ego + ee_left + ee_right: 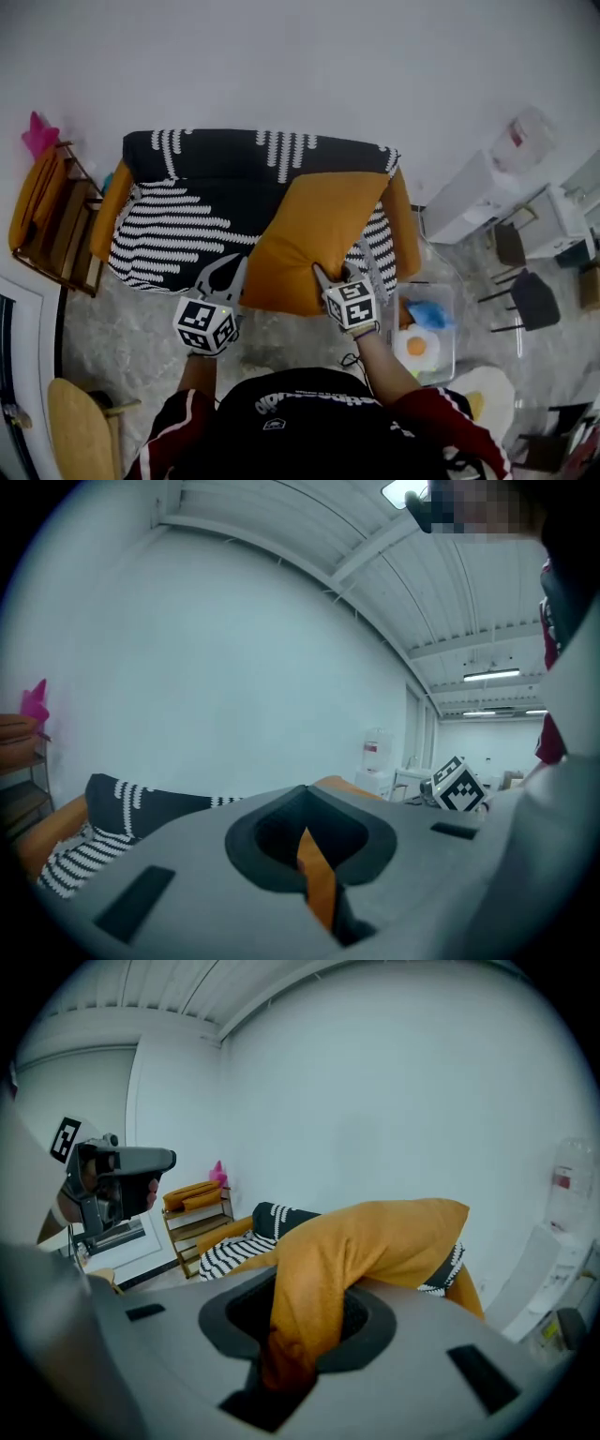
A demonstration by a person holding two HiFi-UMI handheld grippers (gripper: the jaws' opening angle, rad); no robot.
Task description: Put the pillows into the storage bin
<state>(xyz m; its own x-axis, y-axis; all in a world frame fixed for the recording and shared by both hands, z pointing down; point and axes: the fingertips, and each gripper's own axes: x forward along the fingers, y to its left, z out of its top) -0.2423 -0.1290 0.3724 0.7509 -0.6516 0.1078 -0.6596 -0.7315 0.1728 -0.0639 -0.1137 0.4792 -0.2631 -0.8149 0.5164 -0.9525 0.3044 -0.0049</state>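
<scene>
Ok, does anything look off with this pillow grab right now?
Only the grip is uneven: the right hand-held gripper has a thick bunch of the orange pillow clamped in its jaws, while the left hand-held gripper pinches just a thin edge of it. Nothing looks spilled or damaged.

**Colours and patterns, head view**

The pillow (314, 239) at centre is plain mustard-orange. The sofa (187, 216) behind it has a black cover with white broken stripes, and orange side panels at 9 and 3 o'clock. Both the left hand-held gripper (225, 272) and the right hand-held gripper (337, 274) have grey bodies and carry a white cube with black square markers. At 10 o'clock a bright pink object (39, 134) sits above a brown wooden shelf (70, 244) holding a mustard cushion (36, 197). At 4 o'clock the storage bin (452, 330) is clear, with a blue item (431, 314) and a white-and-orange item (417, 347) inside. The floor (122, 323) is mottled grey and the wall (281, 56) is off-white. The person's top (309, 431) is black with red sleeves.
</scene>
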